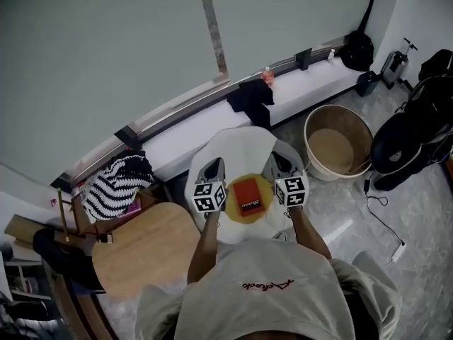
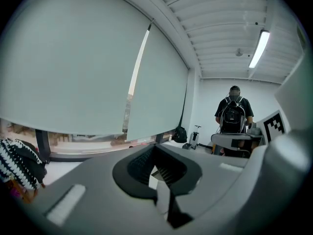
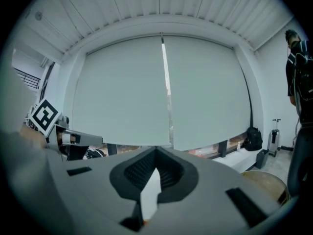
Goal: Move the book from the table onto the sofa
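One orange book (image 1: 248, 196) lies flat just below frame centre, on one yellow disc (image 1: 233, 213) atop one white round table (image 1: 241, 151). Two grippers flank it (a marker cube either side). The left gripper (image 1: 214, 165) and right gripper (image 1: 278, 160) both have jaws pressed together, gripping nothing. One beige tub (image 1: 338, 142) stands right of the table.

Little can be read. A red cursive word runs across the back of the person's light shirt (image 1: 267, 284), at the near edge of the head view, but its letters cannot be made out with certainty. The red book (image 1: 248, 197) has a short line of white print along its near edge, too small to read. The square black-and-white markers (image 1: 209, 196) show coded patterns with no letters or numbers.
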`<move>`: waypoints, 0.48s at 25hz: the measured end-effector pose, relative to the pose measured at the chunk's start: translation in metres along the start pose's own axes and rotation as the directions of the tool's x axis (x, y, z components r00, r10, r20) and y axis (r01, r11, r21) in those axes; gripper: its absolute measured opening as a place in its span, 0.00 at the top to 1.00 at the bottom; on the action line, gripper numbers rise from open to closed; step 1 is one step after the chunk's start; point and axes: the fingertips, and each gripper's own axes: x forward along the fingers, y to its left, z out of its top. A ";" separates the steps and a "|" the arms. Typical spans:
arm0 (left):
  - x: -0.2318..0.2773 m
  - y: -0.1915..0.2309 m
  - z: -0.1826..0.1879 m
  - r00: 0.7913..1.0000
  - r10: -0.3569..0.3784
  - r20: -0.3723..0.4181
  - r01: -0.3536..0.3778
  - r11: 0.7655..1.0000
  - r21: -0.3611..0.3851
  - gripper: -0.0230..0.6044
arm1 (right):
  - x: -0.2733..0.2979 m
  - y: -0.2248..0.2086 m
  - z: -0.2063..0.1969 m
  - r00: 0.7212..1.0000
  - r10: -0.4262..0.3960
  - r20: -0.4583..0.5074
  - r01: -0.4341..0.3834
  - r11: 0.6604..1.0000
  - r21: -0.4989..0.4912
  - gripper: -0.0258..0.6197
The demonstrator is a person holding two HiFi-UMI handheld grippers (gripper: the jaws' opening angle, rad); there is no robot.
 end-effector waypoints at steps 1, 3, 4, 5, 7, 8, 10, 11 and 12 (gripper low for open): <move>0.001 0.001 0.008 1.000 0.000 0.011 0.000 1.000 0.009 0.95 | 0.001 -0.003 0.005 1.000 -0.004 0.009 0.004 1.000 -0.002 0.95; 0.002 0.003 0.020 1.000 -0.001 0.027 0.000 1.000 0.023 0.95 | 0.002 -0.008 0.012 1.000 -0.012 0.023 0.012 1.000 -0.006 0.95; 0.003 0.004 0.024 0.999 -0.002 0.034 0.001 1.000 0.027 0.95 | 0.003 -0.011 0.016 0.999 -0.014 0.030 0.015 1.000 -0.010 0.95; 0.005 0.005 0.027 0.999 -0.002 0.041 0.001 1.000 0.030 0.95 | 0.004 -0.013 0.019 0.999 -0.017 0.038 0.018 1.000 -0.015 0.95; 0.008 0.006 0.034 0.998 0.001 0.055 -0.003 0.999 0.034 0.95 | 0.006 -0.019 0.027 0.998 -0.021 0.055 0.022 0.999 -0.025 0.95; 0.009 0.006 0.038 0.998 0.002 0.063 -0.004 0.999 0.036 0.95 | 0.007 -0.022 0.032 0.998 -0.022 0.064 0.024 0.999 -0.030 0.95; 0.014 0.005 0.047 0.997 -0.001 0.075 -0.002 0.999 0.041 0.95 | 0.009 -0.027 0.042 0.997 -0.024 0.077 0.028 0.999 -0.041 0.95; 0.016 0.004 0.051 0.997 -0.005 0.079 0.002 0.999 0.045 0.95 | 0.010 -0.029 0.047 0.996 -0.027 0.082 0.030 0.999 -0.044 0.95; 0.018 0.003 0.055 0.997 -0.009 0.082 0.005 0.999 0.048 0.95 | 0.010 -0.031 0.051 0.996 -0.029 0.086 0.033 0.998 -0.047 0.95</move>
